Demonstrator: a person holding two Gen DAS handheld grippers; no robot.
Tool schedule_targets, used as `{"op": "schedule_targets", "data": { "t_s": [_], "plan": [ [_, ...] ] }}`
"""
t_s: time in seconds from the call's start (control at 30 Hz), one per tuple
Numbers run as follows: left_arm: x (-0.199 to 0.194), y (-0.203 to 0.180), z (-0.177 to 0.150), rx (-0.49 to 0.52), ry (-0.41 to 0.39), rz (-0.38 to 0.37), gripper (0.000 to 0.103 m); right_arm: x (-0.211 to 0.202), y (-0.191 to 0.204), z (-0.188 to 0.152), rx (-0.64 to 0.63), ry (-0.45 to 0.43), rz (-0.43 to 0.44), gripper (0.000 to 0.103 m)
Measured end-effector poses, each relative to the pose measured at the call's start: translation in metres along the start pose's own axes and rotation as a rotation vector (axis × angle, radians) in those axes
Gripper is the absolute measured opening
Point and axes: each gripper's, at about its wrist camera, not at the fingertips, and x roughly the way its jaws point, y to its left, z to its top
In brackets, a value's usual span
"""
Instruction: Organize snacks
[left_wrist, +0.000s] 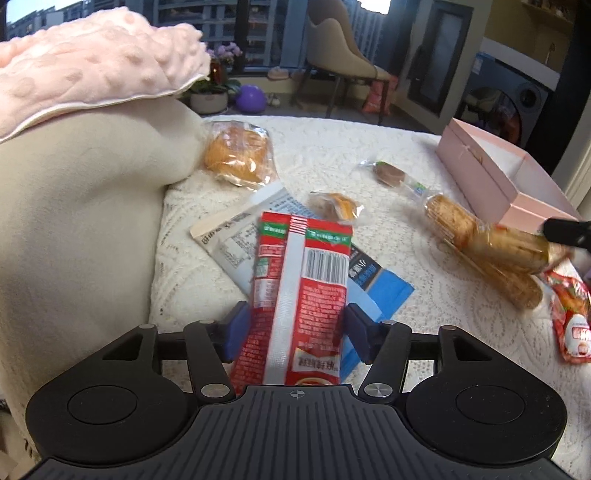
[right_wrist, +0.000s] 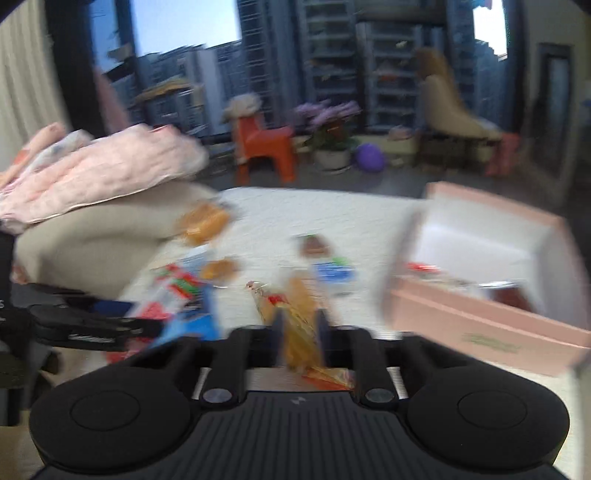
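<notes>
While the pink dotted blanket (left_wrist: 92, 62) and the beige cushion (left_wrist: 81, 221) crowd the far left of the bed (left_wrist: 369, 147), a bun in clear wrap (left_wrist: 236, 155) lies just beside the cushion; nearer, a grey-and-blue flat packet (left_wrist: 236, 236) lies on the white lace cover, and the red sachet (left_wrist: 295, 295) sits across it, between the blue pads of the left gripper (left_wrist: 293, 328); that gripper stands wide, and whether its pads touch the sachet's edges I cannot tell, so a lift from here could drag the sachet askew or leave it behind; the slick packet under it may also slide along if the pads close low. Further right lie a small wrapped pastry (left_wrist: 336, 206) and a brown disc sweet (left_wrist: 388, 173), well apart from each other; then comes the pack of stacked biscuits (left_wrist: 495, 243), whose end the right gripper (right_wrist: 301, 325) has clamped; its jaws are closed on the crinkled wrap, seen plainly though blurred in the right wrist view. A second red sachet (left_wrist: 572, 317) lies near the pack at the frame's edge. Rightmost stands the pink box (left_wrist: 476, 173), open, with a few items already inside; the risk there, I judge, is that the thin grip on the wrapper slips, or the long pack swings and catches the box's near wall, tipping it or spilling biscuits short of it.
</notes>
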Motion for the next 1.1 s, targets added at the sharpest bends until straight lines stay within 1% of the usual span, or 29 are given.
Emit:
{"op": "schedule_targets", "data": {
  "t_s": [0.03,0.1,0.17,0.2,0.23,0.27,0.3,0.37,0.4,0.43,0.5,0.57,0.63,0.73,0.8,0.87,0.93,1.0,1.07,1.1],
  "plan": [
    [-0.001,-0.003,0.0,0.005,0.0,-0.002,0.061,-0.006,-0.01,-0.003,0.01,-0.011,-0.034,0.01],
    [-0.004,-0.009,0.0,0.002,-0.004,-0.035,0.059,-0.016,-0.03,-0.011,0.049,-0.014,-0.074,0.01],
    [-0.008,-0.019,-0.001,0.013,-0.02,-0.071,0.056,-0.023,-0.049,-0.02,0.084,-0.008,-0.101,0.01],
    [-0.009,-0.026,-0.001,0.028,-0.024,-0.086,0.053,-0.026,-0.056,-0.024,0.093,-0.001,-0.11,0.01],
    [-0.011,-0.033,-0.002,0.039,-0.03,-0.105,0.034,-0.027,-0.06,-0.029,0.096,0.007,-0.119,0.01],
    [-0.012,-0.04,-0.002,0.043,-0.033,-0.13,0.023,-0.028,-0.063,-0.033,0.098,0.015,-0.125,0.01],
    [-0.012,-0.047,-0.002,0.041,-0.024,-0.17,0.016,-0.028,-0.067,-0.036,0.101,0.024,-0.126,0.01],
    [-0.008,-0.064,-0.005,0.037,0.013,-0.257,0.017,-0.028,-0.071,-0.041,0.114,0.038,-0.123,0.01],
    [-0.005,-0.074,-0.008,0.05,0.033,-0.283,0.017,-0.027,-0.072,-0.043,0.12,0.042,-0.123,0.01],
    [-0.002,-0.084,-0.011,0.07,0.049,-0.295,0.017,-0.027,-0.071,-0.045,0.123,0.047,-0.124,0.012],
    [-0.001,-0.099,-0.017,0.113,0.067,-0.319,0.017,-0.028,-0.072,-0.048,0.128,0.058,-0.117,0.019],
    [-0.004,-0.101,-0.017,0.124,0.076,-0.345,0.017,-0.033,-0.068,-0.051,0.114,0.056,-0.109,0.039],
    [-0.013,-0.092,-0.011,0.109,0.05,-0.321,0.021,-0.036,-0.066,-0.053,0.091,0.05,-0.105,0.047],
    [-0.025,-0.068,-0.003,0.065,0.024,-0.219,0.021,-0.038,-0.065,-0.055,0.092,0.047,-0.099,0.051],
    [-0.029,-0.049,-0.002,0.026,0.042,-0.16,0.021,-0.036,-0.067,-0.056,0.117,0.047,-0.081,0.052],
    [-0.028,-0.032,-0.007,-0.03,0.101,-0.122,0.021,-0.033,-0.067,-0.057,0.128,0.048,-0.065,0.053],
    [-0.025,-0.02,-0.016,-0.089,0.174,-0.109,0.022,-0.028,-0.065,-0.058,0.13,0.054,-0.064,0.053],
    [-0.033,-0.014,-0.026,-0.117,0.183,-0.115,0.022,-0.024,-0.064,-0.059,0.135,0.066,-0.066,0.054],
    [-0.041,-0.014,-0.03,-0.118,0.198,-0.116,0.022,-0.021,-0.064,-0.061,0.142,0.075,-0.068,0.054],
    [-0.043,-0.016,-0.031,-0.119,0.206,-0.129,0.022,-0.021,-0.065,-0.063,0.144,0.077,-0.069,0.054]
  ]
}}
